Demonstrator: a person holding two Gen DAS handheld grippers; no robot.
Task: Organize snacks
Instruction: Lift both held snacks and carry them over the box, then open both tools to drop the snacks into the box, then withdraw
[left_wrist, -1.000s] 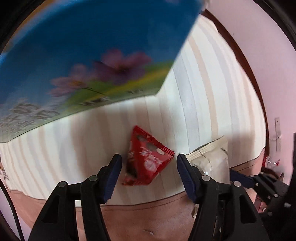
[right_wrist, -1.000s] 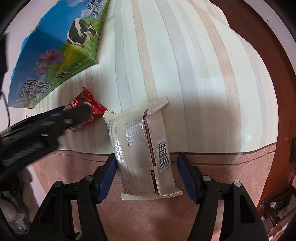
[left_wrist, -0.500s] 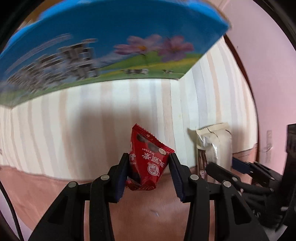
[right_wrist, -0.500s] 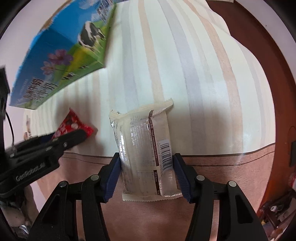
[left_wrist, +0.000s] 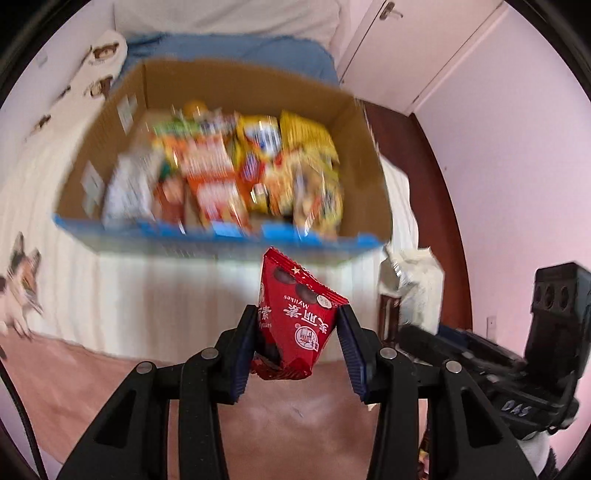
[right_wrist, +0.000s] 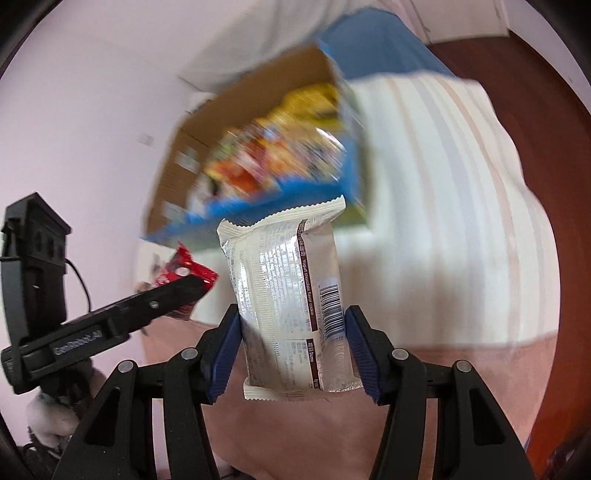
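With both packets already clear of the striped cloth (right_wrist: 424, 206), the step in hand reads as carry-to-box. Red snack packet (left_wrist: 299, 325): clamped between the jaws of the left gripper (left_wrist: 297, 345), which have just closed on it; roughly triangular, long axis running away from the camera, sealed top edge pointing toward the cardboard box (left_wrist: 369, 173), crumpled bottom toward the wrist. Silver-white cookie packet (right_wrist: 291, 295): jaws of the right gripper (right_wrist: 291, 349) have just closed on its lower half, pads on both long sides; long axis likewise along the fingers, crimped top end leaning slightly left, up toward the box, barcode face to camera. Both packets hang in the air just short of the box's blue near edge. Box interior blurred, but appears crowded with bright wrappers. Judged next move: bring each packet over the rim, find a gap among the wrappers, then release. Risk: packets landing on the heap and sliding.
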